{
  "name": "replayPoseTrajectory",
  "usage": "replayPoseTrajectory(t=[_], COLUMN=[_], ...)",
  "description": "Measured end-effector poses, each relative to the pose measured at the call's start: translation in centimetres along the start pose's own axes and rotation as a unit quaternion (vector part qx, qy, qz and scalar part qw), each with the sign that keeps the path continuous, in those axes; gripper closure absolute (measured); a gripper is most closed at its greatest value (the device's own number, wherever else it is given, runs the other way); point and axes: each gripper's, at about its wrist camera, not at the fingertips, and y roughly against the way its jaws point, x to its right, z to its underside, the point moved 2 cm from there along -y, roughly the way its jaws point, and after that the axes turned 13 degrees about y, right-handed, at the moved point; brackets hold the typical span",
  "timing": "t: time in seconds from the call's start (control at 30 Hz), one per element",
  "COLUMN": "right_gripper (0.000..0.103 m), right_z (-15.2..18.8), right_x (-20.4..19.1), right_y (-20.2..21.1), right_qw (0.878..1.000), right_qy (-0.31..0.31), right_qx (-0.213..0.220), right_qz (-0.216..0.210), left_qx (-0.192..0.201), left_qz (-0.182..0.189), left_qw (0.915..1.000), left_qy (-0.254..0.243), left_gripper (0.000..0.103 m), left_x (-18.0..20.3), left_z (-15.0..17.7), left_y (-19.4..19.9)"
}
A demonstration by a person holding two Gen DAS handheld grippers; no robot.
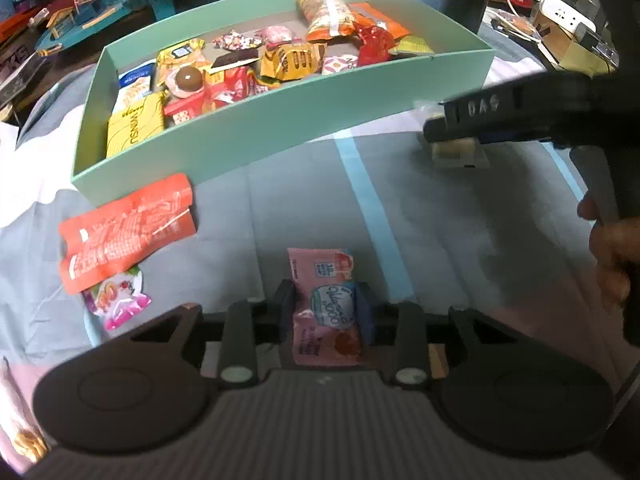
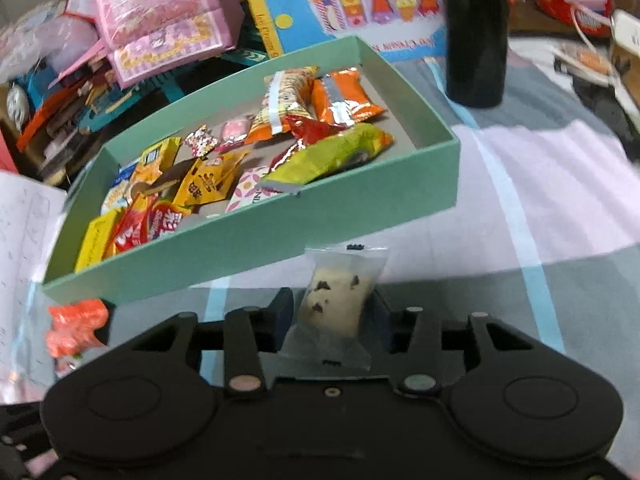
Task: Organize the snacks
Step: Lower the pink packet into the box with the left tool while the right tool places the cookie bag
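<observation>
- Bedsheet (image 1: 280, 208): grey fabric with pale blue stripes and pink areas; it carries all the task items.
- Green box (image 1: 256, 136): open-topped, mint-coloured, resting on the bedsheet ahead of both claws. It is filled with mixed snack packets; one yellow packet (image 1: 134, 128) at its left end reads "WINSU", partly cut off by the wall.
- Black cylinder (image 2: 476, 32): stands upright past the right end of the box.
- Left claw (image 1: 325, 312): jaws narrowed onto the pink snack packet (image 1: 324, 308), one pad against each long side. The packet lies lengthwise between the fingers, near the front wall of the box. Its label shows a round white-and-blue emblem; the lettering is too blurred to read.
- Right claw (image 2: 334, 308): jaws narrowed onto the clear-wrapped cookie (image 2: 336, 304), a pale piece with dark chips, gripped on both sides, just in front of the box's front wall. In the left wrist view this claw shows raised characters on its side that cannot be read with certainty.
- Orange packet (image 1: 128, 228): lies flat on the bedsheet, touching the left front corner of the box; white print illegible.
- Pink-and-white sachet (image 1: 118, 300): partly under the lower edge of the orange packet.
</observation>
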Motion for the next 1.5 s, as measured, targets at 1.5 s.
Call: replayPoseTrajectory(t=[1.5], right_gripper=[0.072], right_z=[-14.9], right_x=[-2.4], right_y=[-1.4], right_qw=[0.992], right_qy=[-0.035], right_qx=[0.041], right_qz=[-0.116], left_qx=[0.091], left_qz=[0.039], left_qw=[0.9908], left_qy=[0.092], left_gripper=[0.074], left_x=[-7.8], left_z=[-19.6], left_y=[-1.2])
